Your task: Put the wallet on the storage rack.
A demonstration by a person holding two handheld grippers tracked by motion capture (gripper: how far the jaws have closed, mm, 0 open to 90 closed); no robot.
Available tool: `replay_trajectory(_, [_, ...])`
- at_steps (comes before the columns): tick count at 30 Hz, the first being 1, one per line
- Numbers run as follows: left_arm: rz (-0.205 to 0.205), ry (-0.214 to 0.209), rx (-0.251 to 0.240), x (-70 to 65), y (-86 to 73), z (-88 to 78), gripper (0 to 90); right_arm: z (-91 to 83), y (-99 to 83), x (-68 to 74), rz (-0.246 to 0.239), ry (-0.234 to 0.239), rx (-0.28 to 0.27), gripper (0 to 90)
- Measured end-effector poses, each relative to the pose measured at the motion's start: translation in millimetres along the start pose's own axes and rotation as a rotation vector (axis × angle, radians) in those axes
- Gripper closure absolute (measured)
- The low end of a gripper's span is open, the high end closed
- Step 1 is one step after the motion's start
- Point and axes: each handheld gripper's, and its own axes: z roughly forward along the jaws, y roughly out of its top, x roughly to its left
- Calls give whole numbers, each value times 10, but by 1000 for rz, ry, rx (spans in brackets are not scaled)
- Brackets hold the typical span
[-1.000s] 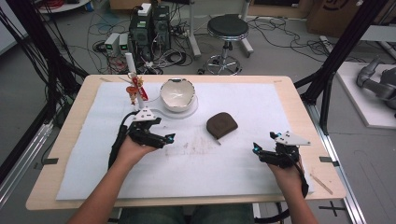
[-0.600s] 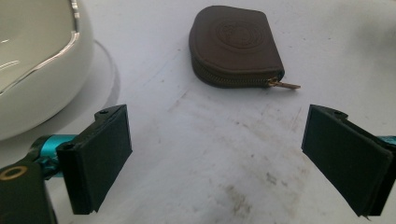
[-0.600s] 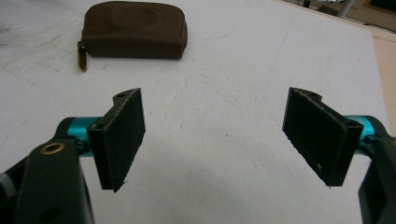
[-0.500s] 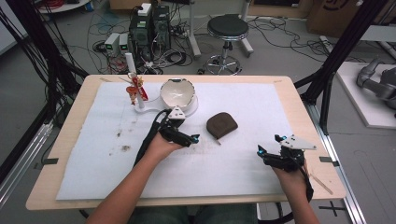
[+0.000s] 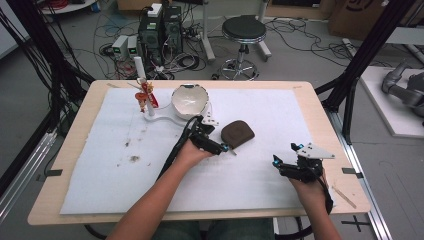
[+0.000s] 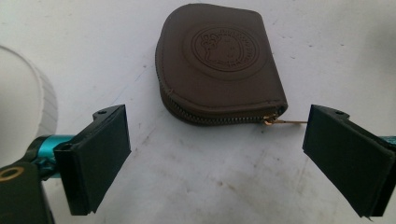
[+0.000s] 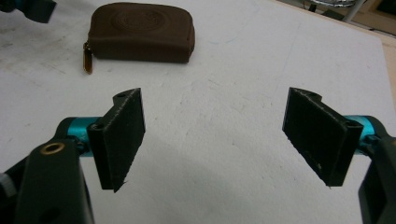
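1. The brown zip coin purse (image 6: 219, 60) looks light and soft: a small leather-like pouch that will probably give a little under a squeeze but hold its shape. Its surface seems matte, so slipping should be a small risk.
2. The best hold is likely across its flat body, one finger on each side of the zipped edge, or flat from above. The thin brass zip pull (image 6: 282, 122) sticking out of the corner is a poorer hold, since it is small and would let the purse swing.
3. The purse is half-round, with one straight zipped edge and a curved back. A round embossed seal sits in the middle of its top face; the lettering is too fine to read.
4. It lies flat on the white sheet (image 5: 280, 115) covering the table (image 5: 320, 102), near the middle, just right of the white bowl (image 5: 189, 100).
5. The left gripper (image 5: 226, 148) is just beside the purse, its fingers spread wide and holding nothing; in the left gripper view the purse lies ahead, between the lines of the two fingers but not yet inside them.
6. The right gripper (image 5: 276, 161) rests well apart, toward the table's near right corner, fingers also wide and holding nothing, with the purse lying ahead in its view.
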Motion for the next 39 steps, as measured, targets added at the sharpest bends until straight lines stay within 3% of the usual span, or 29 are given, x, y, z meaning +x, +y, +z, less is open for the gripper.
replay_trajectory(5, [-6,14,29,1,19,166,75,27,14,9,-6,4,0,213])
replay_trajectory(12, [-23,7,41,-31,21,255,75,33,10,5,-3,6,5,213])
replay_trajectory(19, [-27,1,42,-55,38,286,75,31,15,9,-9,5,5,213])
replay_trajectory(22, [-36,-26,41,-86,45,283,74,30,12,5,-9,5,3,213])
replay_trajectory(25, [-28,-20,44,-108,57,267,74,29,8,-2,-6,3,3,213])
replay_trajectory(30, [-68,2,34,-106,56,274,74,28,15,11,-9,5,5,213])
replay_trajectory(34, [-88,-9,47,-128,44,317,74,33,18,16,-12,4,4,213])
replay_trajectory(39, [-85,7,53,-134,47,330,74,30,15,13,-10,4,4,213])
